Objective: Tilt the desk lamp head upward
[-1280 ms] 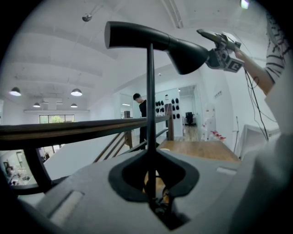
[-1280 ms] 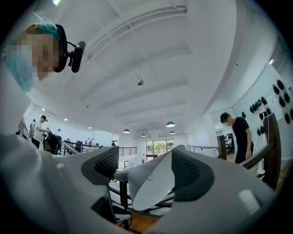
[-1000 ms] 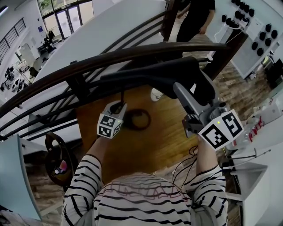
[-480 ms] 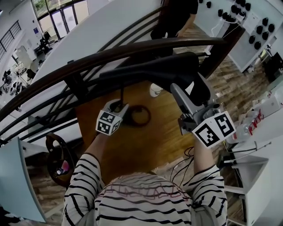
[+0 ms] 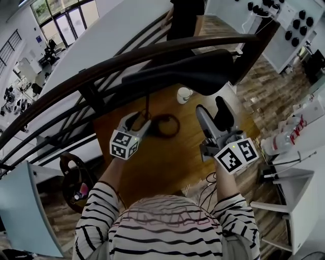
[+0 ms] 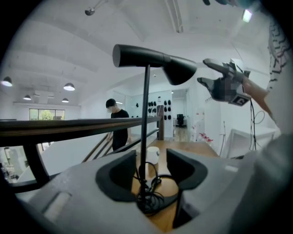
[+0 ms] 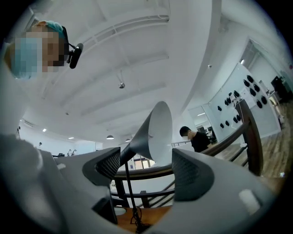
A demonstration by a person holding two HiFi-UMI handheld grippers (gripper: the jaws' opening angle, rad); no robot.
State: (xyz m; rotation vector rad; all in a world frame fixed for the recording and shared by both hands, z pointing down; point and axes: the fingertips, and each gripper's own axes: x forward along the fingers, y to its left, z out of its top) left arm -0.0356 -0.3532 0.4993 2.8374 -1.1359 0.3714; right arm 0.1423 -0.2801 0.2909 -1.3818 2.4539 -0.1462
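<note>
The black desk lamp (image 5: 188, 71) stands on the wooden desk (image 5: 167, 167) just inside a dark railing (image 5: 96, 76), its thin upright stem (image 6: 147, 114) rising from a ring base (image 5: 165, 125) wrapped in loose cable. At the stem's top, a long bar lies roughly level and ends in the cone-shaped lamp head (image 6: 179, 71), whose pale inside shows in the right gripper view (image 7: 160, 132). The left tool (image 5: 139, 123) sits low at the stem; its 2 jaws have just been opening and now stand apart, the stem in the gap (image 6: 151, 171) between them with neither pad pressing on it. The right tool (image 5: 213, 116) is held beneath the lamp head and points up toward it; its jaws have just closed in a little yet remain wide apart, holding nothing, with the head seen beyond the gap (image 7: 144, 173) and apart from both pads. A white mug (image 5: 184, 94) stands on the desk behind the base. A person in black (image 5: 185, 15) stands beyond the railing.
</note>
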